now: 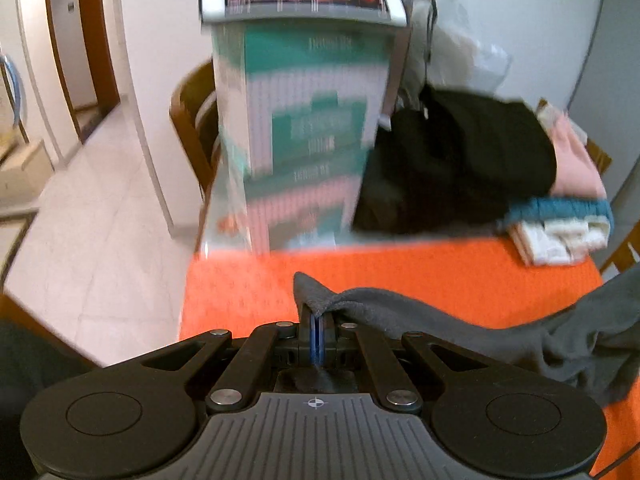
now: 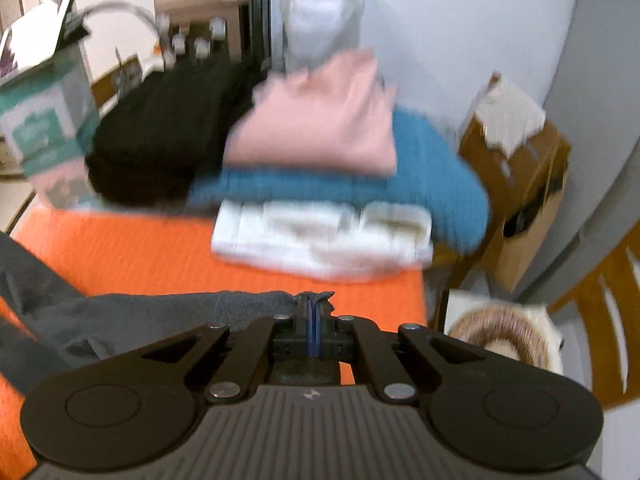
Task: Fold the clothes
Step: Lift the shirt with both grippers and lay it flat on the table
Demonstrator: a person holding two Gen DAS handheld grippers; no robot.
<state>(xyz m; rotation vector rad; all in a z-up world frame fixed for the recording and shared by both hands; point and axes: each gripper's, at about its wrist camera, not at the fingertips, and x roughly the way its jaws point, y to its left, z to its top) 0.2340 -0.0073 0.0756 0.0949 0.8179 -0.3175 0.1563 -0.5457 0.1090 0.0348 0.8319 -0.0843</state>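
Observation:
A dark grey garment point(image 1: 500, 332) hangs stretched above the orange tablecloth point(image 1: 400, 276). My left gripper point(image 1: 317, 314) is shut on one corner of it; the cloth trails off to the right. My right gripper point(image 2: 313, 307) is shut on another corner of the grey garment point(image 2: 160, 312), which trails off to the left over the orange tablecloth point(image 2: 140, 248). Both views are motion-blurred.
A stack of folded clothes, pink point(image 2: 320, 128), blue point(image 2: 432, 176) and white point(image 2: 320, 240), sits at the table's far side beside a black garment point(image 2: 168, 136). Stacked teal-and-white boxes point(image 1: 304, 120) stand far left. A cardboard box point(image 2: 520, 176) and wooden chairs point(image 2: 600, 300) stand off the table's right edge.

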